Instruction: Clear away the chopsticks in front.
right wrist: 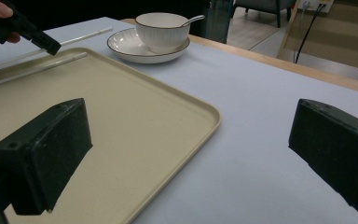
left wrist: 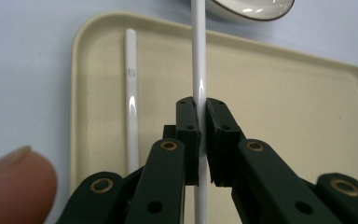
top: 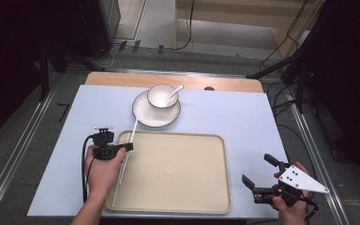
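Left gripper view showed my left gripper (left wrist: 199, 135) clamped on a white chopstick (left wrist: 198, 70) above the tray's (left wrist: 284, 116) left edge, beside its mate (left wrist: 131, 102), while my right gripper (right wrist: 186, 154) waited wide.

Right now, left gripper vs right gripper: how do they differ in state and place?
The left gripper is shut on a white chopstick; the right gripper stands open, nothing between its jaws. The left gripper is over the left edge of the beige tray, beside a second chopstick lying in it; the right gripper is off the tray's right side, over the blue mat. Both have black jaws and are hand-held.
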The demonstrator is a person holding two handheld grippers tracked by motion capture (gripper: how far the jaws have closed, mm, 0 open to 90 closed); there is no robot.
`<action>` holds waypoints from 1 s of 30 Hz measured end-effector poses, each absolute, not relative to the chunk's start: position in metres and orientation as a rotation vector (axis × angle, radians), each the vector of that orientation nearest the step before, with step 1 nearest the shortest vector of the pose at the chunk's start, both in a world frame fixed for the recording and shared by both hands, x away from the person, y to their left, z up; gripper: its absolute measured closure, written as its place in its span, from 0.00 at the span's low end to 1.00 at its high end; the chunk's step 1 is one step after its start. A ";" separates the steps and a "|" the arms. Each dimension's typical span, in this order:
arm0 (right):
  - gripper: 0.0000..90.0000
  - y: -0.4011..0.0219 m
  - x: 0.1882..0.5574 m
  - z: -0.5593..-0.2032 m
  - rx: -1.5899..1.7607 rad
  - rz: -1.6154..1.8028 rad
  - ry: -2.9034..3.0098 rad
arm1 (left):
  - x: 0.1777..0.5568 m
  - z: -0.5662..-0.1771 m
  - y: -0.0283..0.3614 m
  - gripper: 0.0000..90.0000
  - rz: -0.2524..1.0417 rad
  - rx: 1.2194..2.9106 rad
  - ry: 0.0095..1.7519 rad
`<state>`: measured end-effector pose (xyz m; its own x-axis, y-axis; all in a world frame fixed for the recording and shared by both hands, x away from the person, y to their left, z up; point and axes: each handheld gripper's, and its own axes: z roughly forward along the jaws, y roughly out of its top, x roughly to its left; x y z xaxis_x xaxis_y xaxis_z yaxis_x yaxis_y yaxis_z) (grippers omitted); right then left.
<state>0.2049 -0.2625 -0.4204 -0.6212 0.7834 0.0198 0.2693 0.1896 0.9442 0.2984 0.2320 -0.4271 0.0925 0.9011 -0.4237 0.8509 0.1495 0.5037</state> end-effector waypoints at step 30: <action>0.00 -0.263 0.204 -0.420 0.982 1.432 1.993 | 0.259 -0.444 0.229 0.96 0.098 1.687 1.769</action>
<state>0.2045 -0.2627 -0.4200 -0.6193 0.7849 0.0182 0.2677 0.1893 0.9447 0.2588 0.2289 -0.4437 0.0726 0.9072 -0.4144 0.8557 0.1567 0.4931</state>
